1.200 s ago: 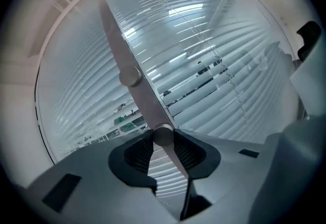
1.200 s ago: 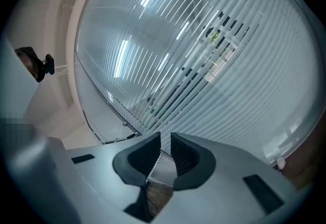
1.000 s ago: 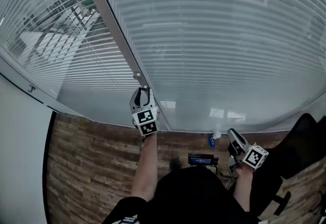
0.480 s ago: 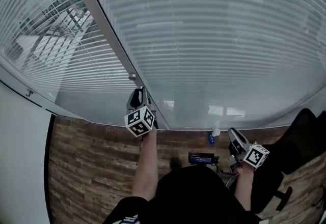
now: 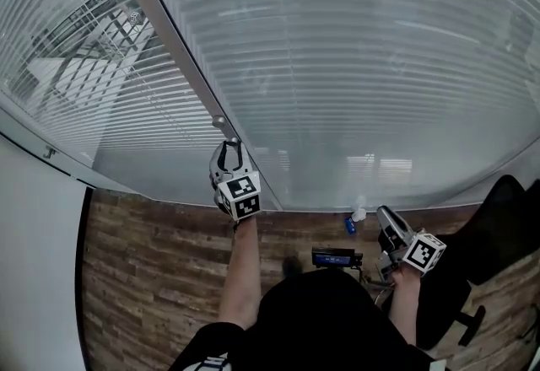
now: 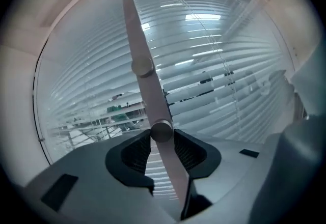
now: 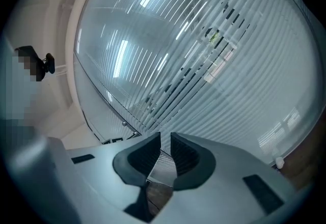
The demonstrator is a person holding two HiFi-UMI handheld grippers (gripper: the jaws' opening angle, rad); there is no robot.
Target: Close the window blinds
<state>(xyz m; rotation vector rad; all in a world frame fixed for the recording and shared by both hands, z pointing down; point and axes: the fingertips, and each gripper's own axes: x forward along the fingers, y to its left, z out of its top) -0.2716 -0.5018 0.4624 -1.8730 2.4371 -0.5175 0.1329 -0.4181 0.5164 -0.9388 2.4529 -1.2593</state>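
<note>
Low on the upright frame bar (image 5: 169, 49) between the two panes, my left gripper (image 5: 229, 147) stood with its jaws closed on a small round knob (image 6: 162, 131). The knob sat between the two jaw tips and met both of them. A second knob (image 6: 142, 67) of the same kind sat higher up the bar, well clear of the jaws. The blinds (image 5: 354, 66), the task's thing, lay behind the glass on both sides of the bar, their slats running level and so crossing the bar's long axis at right angles. To the left of the bar the slats (image 5: 76, 66) showed gaps with the outdoors visible through them. To the right of the bar they read as a nearly unbroken sheet. The gripped knob stood out from the bar toward me, so its axis fell almost in line with the direction the left gripper pointed. By my judgement the coming move was therefore a roll of that wrist about its own pointing line, not a push or a pull. Which pane's slats this knob governed I could not tell. My right gripper (image 7: 164, 149) hung lower and far to the right of the bar, its jaws a little apart with nothing between them, so the left hand was plainly the nearer one.
</note>
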